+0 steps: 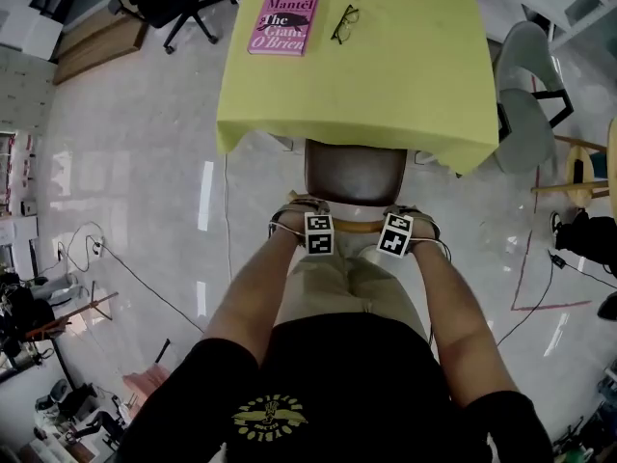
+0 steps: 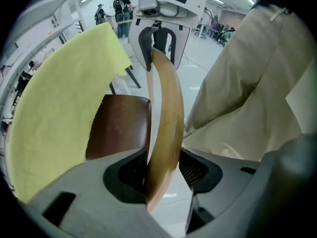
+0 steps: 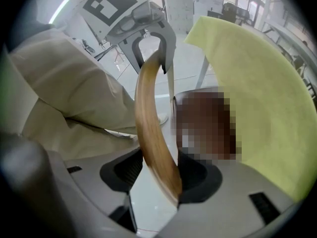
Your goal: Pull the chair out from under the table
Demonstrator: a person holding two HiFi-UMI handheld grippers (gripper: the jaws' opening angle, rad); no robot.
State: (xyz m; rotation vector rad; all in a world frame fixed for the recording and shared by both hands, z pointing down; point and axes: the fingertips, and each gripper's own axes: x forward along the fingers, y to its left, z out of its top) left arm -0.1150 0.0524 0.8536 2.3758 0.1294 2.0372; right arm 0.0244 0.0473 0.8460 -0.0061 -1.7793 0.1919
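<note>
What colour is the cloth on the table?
The cloth is pale yellow, clearest in the head view.

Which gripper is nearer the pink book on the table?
Left. The left gripper clamps the chair backrest at its left end, nearly in line with the book; the right gripper clamps its right end, farther across.

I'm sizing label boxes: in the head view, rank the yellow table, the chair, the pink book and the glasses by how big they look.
1. yellow table
2. chair, counting only the part that shows beyond the table edge
3. pink book
4. glasses
</note>
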